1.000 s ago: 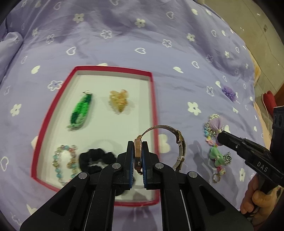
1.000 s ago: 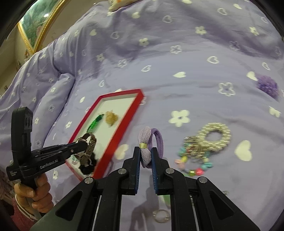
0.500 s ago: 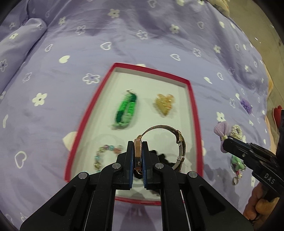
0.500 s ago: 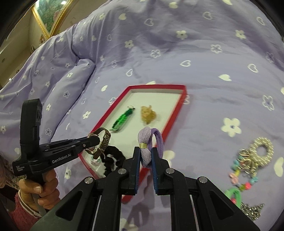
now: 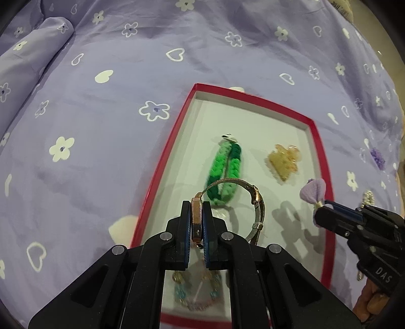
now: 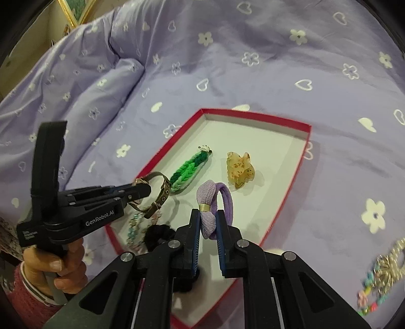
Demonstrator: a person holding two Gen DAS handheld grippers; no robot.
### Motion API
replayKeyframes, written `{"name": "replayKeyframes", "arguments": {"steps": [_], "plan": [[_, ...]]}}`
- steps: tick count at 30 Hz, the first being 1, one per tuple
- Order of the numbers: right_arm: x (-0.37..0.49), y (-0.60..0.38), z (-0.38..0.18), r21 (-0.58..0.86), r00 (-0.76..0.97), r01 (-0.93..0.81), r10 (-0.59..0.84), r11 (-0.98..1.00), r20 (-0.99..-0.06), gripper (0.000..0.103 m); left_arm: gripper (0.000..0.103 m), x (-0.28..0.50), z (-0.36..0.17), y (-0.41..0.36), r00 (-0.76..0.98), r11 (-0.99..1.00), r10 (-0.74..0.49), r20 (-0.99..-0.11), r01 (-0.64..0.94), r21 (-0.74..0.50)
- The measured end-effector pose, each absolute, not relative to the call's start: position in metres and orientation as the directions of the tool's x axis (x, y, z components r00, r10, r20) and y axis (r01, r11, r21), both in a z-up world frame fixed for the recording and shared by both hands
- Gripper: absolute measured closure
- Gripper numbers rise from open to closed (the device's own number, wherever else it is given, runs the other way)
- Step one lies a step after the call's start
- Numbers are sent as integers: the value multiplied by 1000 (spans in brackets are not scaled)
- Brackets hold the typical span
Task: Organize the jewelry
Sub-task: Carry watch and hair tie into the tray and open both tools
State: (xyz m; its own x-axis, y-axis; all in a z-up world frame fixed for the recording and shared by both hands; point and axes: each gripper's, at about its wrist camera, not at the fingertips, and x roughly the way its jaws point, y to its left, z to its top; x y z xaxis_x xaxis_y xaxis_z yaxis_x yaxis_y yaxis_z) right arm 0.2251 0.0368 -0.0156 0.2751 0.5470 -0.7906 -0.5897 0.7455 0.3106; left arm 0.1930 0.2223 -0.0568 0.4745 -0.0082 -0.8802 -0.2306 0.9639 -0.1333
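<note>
A: Since a second ago I have carried both grippers across the bed, and each now hangs over the red tray instead of beside it. My left gripper (image 5: 197, 220) is clamped on the rose-gold watch (image 5: 196, 219), gripping its case edge-on, with the mesh band looping out to the right.

B: And the right one?

A: The right gripper (image 6: 208, 224) is closed on the lilac hair tie (image 6: 210, 202), its pads pinching the bow part while the elastic loop arcs to the right.

B: What is under you?

A: A bed under a purple quilt (image 5: 101, 131) printed with white flowers and hearts. At top left of the right view a gilt picture frame (image 6: 76, 11) shows.

B: The tray?

A: The red tray (image 5: 319, 149) holds a green braided bracelet (image 5: 224, 172), an amber claw clip (image 5: 283, 162) and a beaded bracelet (image 5: 195, 296), blurred.

B: Any difference between views?

A: Only the right view shows the black scrunchie (image 6: 158, 234), the pearl and bead pieces (image 6: 382, 273) out on the quilt, and my left hand (image 6: 59, 268) in a pink sleeve (image 6: 25, 298).
</note>
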Motion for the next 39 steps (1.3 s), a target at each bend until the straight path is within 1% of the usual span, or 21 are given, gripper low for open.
{"name": "replayKeyframes", "arguments": {"steps": [7, 9, 17, 20, 22, 24, 27, 36, 39], "plan": [[241, 50, -39, 273, 241, -595, 491, 756, -837, 89, 96, 207, -73, 226, 439, 965, -1, -898, -234, -115], [242, 51, -42, 271, 233, -596, 485, 756, -843, 87, 96, 207, -76, 226, 439, 967, 1, -899, -230, -111], [245, 50, -48, 281, 217, -589, 484, 757, -848, 87, 95, 208, -76, 223, 438, 971, 15, -899, -222, -92], [244, 50, -47, 287, 215, -588, 489, 756, -845, 81, 89, 209, -73, 220, 437, 973, 24, -899, -217, -79], [244, 50, -46, 292, 214, -591, 496, 752, -842, 73, 80, 207, -70, 220, 440, 973, 32, -897, -220, -73], [242, 49, -44, 292, 218, -594, 500, 749, -838, 71, 75, 204, -65, 220, 448, 973, 34, -893, -220, -74], [242, 44, -39, 300, 224, -588, 508, 751, -832, 71, 70, 199, -55, 222, 461, 971, 36, -887, -226, -79], [225, 6, -11, 336, 281, -559, 554, 758, -784, 70, 65, 174, -36, 218, 500, 957, -2, -866, -251, -147], [217, -15, -1, 351, 306, -539, 566, 766, -766, 68, 64, 168, -31, 210, 512, 956, -16, -859, -244, -163]]}}
